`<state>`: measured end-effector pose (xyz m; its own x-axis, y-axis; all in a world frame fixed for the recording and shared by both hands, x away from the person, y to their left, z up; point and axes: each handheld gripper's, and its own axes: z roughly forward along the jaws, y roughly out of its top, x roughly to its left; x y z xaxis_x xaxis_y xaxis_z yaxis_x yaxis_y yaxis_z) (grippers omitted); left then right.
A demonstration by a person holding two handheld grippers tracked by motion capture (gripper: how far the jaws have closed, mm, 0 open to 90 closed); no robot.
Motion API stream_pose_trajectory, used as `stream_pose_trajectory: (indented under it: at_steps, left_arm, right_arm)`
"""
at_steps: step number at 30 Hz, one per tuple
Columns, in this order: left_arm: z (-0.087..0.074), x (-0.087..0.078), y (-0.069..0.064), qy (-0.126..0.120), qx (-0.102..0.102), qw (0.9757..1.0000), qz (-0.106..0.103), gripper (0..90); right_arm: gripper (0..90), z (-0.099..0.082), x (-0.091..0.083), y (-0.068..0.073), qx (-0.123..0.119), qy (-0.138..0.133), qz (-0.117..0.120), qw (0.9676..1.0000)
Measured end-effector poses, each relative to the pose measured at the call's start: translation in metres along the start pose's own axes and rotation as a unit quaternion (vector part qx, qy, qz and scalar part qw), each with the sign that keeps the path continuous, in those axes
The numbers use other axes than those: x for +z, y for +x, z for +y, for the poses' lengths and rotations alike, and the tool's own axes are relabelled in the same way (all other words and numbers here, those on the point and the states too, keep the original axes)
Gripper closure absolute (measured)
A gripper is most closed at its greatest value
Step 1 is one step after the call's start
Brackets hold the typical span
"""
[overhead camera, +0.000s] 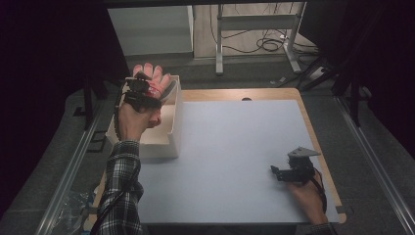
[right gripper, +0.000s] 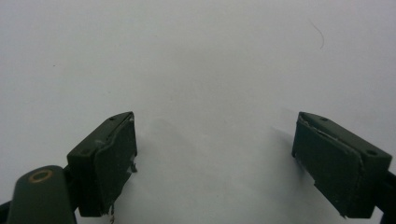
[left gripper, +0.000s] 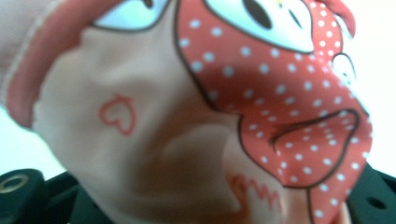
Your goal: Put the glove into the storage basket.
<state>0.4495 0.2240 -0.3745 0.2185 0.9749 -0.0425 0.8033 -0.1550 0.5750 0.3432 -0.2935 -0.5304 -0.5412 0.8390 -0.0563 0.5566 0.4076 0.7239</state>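
A pink, red-dotted glove (overhead camera: 155, 84) is pinched in the left gripper (overhead camera: 147, 93) above the far edge of the white box (overhead camera: 172, 142) at the table's far-left corner. The right gripper (overhead camera: 279, 172), jaws spread and empty, is rested near the right edge of the white mat (overhead camera: 235, 147).

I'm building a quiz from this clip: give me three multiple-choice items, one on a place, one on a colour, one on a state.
1. Where is the glove? A over the white box B on the mat's right edge C on the floor
2. What pattern shows on the glove? A blue stripes B red with white dots C plain black
3. How do the right gripper's jaws stand? A open, nothing between B shut on the glove C shut on a cable

A: the left gripper holds it above the white box.
B: dotted red cloth.
A: bare white mat shows between them.
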Motion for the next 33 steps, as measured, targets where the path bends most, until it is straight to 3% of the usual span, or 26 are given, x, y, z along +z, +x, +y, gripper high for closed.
stream_pose_trajectory:
  at_steps: [16,22,33]
  left_arm:
    - [-0.016,0.044,0.013,-0.007,-0.025,0.9996,0.015,45.6]
    - [-0.017,0.062,0.013,-0.001,-0.028,0.9994,0.02,45.3]
    - [-0.017,0.1,0.009,0.032,-0.03,0.9985,0.033,43.9]
  right_arm:
    - [14.1,0.0,0.0,0.0,0.001,0.0,0.0,1.0]
    - [14.1,0.0,0.0,0.0,0.001,0.0,0.0,1.0]
    - [14.1,0.0,0.0,0.0,0.001,-0.001,0.0,1.0]
